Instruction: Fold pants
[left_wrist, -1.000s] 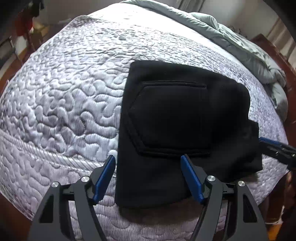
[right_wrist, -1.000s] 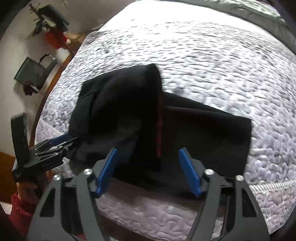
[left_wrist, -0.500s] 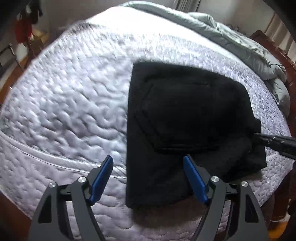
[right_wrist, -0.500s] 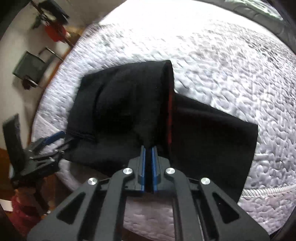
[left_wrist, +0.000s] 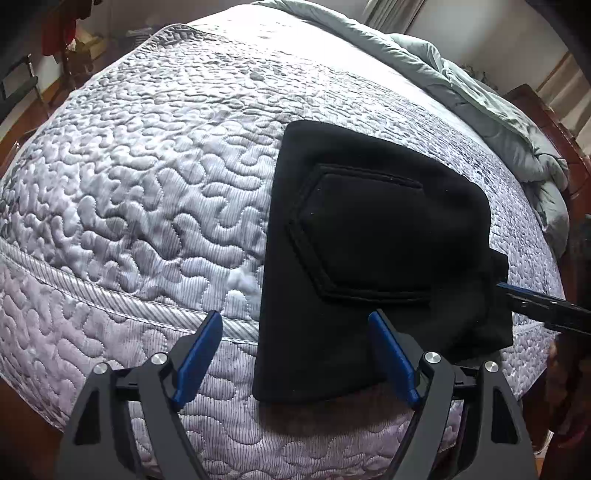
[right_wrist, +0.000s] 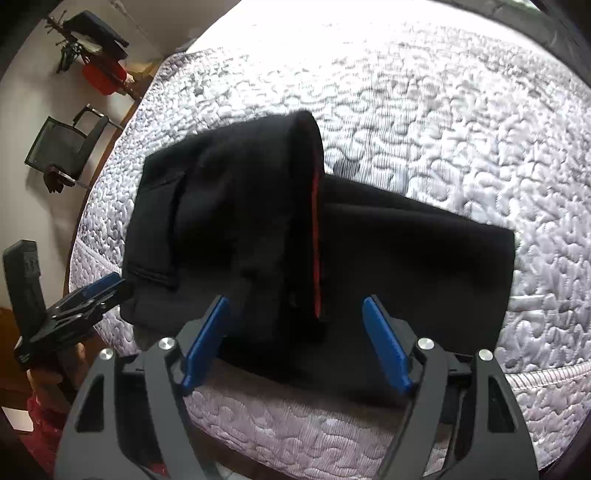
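Left gripper (left_wrist: 295, 360) stands released and right gripper (right_wrist: 295, 341) is opening, neither pinching cloth, apparently to reposition, while the black pants (left_wrist: 369, 251), folded pocket-up, lie at the quilted bedspread's (left_wrist: 147, 184) near edge.

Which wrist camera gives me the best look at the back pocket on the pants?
The left wrist view: the back pocket faces the camera, its whole stitched outline visible on the black pants. The right wrist view shows only one pocket edge, seen obliquely at the pants' left side.
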